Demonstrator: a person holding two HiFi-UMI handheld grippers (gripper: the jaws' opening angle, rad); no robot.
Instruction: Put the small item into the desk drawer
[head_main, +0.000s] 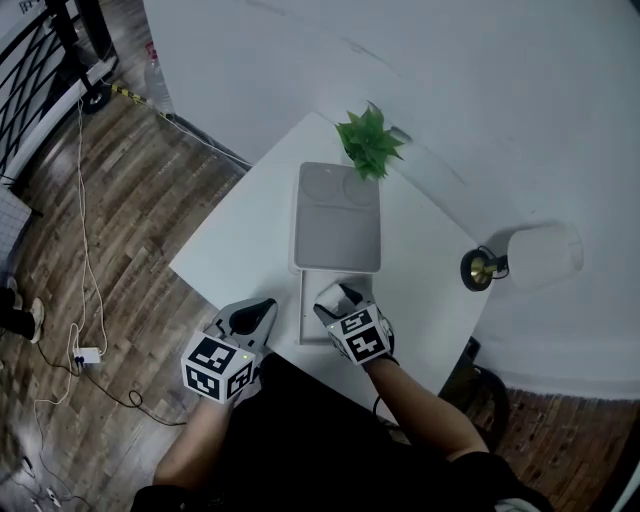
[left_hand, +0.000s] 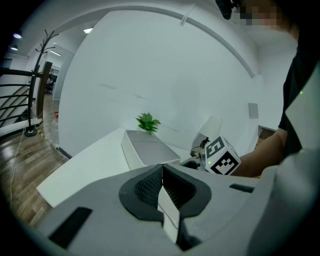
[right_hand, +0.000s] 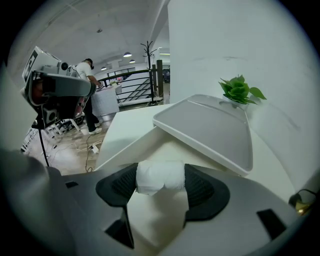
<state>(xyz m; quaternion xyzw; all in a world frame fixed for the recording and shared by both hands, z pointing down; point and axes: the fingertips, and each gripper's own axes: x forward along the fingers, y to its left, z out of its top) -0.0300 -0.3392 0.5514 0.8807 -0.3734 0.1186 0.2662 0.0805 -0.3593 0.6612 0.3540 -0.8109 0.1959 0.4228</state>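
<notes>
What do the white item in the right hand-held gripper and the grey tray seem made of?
The white item: soft paper or cloth, matte, creased and pinched between the jaws. The grey tray: probably moulded plastic, smooth matte, rounded raised rim.

Three cameras: one high on the head, two low on the grippers.

The head view looks steeply down from well above on the white desk (head_main: 250, 250), with the left gripper (head_main: 265, 305) and the right gripper (head_main: 335, 297) at its near edge. The left gripper view sits low behind its own jaws and faces across the desk to the white wall (left_hand: 150, 75). The right gripper view, very near the desk top, faces along the grey tray (right_hand: 210, 127). All three share this tray and the green plant (head_main: 370, 143).
</notes>
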